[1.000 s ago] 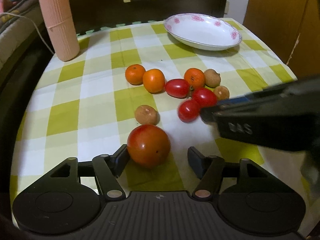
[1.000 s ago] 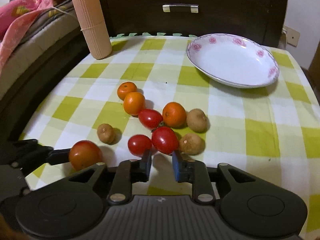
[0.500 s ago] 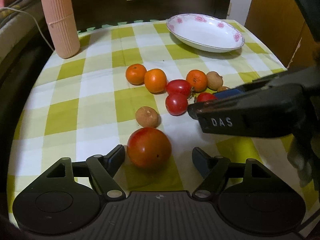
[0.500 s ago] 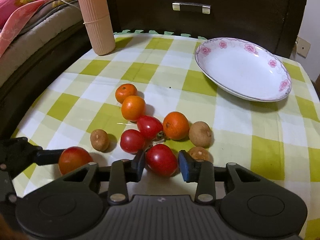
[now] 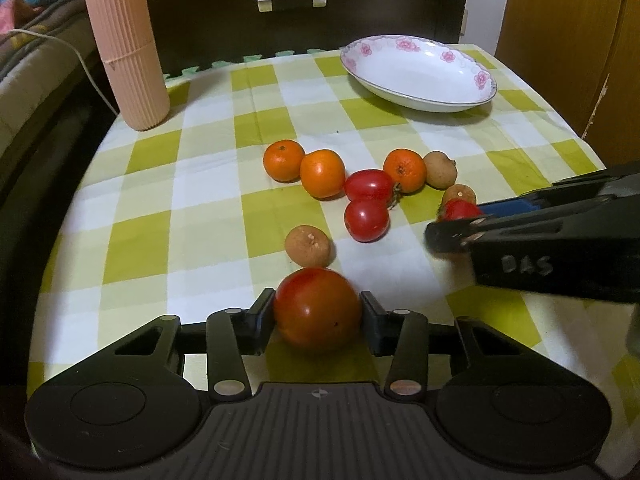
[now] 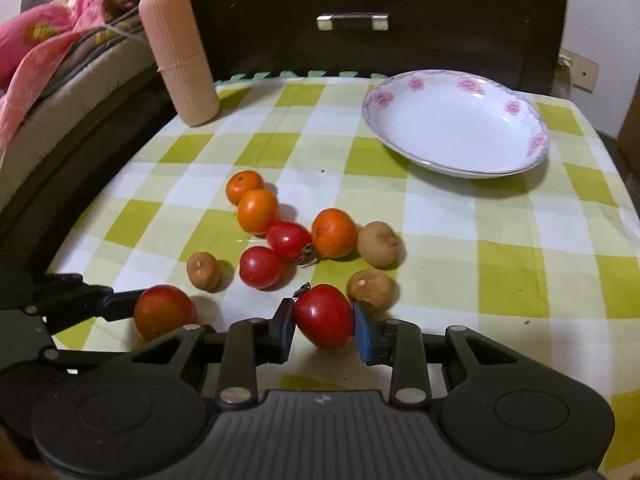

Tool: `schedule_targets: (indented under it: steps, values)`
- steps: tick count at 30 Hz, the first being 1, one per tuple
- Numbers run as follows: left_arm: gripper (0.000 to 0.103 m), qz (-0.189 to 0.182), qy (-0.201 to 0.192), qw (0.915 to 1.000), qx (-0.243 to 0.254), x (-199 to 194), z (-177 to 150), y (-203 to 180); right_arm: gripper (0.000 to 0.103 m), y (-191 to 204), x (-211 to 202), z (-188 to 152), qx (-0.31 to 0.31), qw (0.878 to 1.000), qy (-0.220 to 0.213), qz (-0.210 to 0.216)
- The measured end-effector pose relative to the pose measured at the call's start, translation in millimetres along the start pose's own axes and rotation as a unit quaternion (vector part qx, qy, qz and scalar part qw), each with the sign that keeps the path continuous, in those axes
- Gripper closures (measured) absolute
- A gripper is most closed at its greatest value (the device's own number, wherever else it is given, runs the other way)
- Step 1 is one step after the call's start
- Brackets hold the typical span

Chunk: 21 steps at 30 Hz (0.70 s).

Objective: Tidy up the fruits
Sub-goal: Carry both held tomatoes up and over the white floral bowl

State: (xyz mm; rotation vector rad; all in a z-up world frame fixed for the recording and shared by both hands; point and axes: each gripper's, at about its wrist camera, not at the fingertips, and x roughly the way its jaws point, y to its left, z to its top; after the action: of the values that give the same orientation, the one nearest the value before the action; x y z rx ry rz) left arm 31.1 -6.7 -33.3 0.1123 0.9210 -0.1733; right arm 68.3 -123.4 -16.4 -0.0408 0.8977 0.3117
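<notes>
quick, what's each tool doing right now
left tool: closed on the large tomato.
right tool: closed on a small red tomato.

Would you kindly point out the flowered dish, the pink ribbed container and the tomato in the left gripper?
flowered dish (image 6: 538, 152): right wrist view, on its right rim.
pink ribbed container (image 5: 130, 56): left wrist view, on its mid body.
large tomato (image 5: 318, 308): left wrist view, on its front face.

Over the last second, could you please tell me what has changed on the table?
The left gripper closed from wide open onto the big tomato. The right gripper moved forward and closed on a small tomato, after nudging another small tomato leftward. The oranges, brown fruits and empty plate stayed put.
</notes>
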Motion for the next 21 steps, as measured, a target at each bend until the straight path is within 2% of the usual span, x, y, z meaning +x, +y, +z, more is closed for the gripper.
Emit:
schedule_targets:
  steps: [6, 10, 21]
  values:
    - [0.052, -0.012, 0.010, 0.9994, -0.030, -2.4, 4.1, 7.3, 0.073, -1.3, -17.1, -1.5, 0.010, 1.000, -0.018, 0.001]
    - [0.052, -0.010, 0.001, 0.9994, -0.032, -9.2, 7.1, 6.6, 0.073, -3.0, -23.8, -1.1, 0.015, 1.000, -0.026, -0.001]
    - [0.052, -0.042, -0.024, 0.9977, -0.047, -15.1, 31.3, -2.0, 0.073, -14.6, -32.4, 8.5, 0.042, 0.998, -0.044, -0.005]
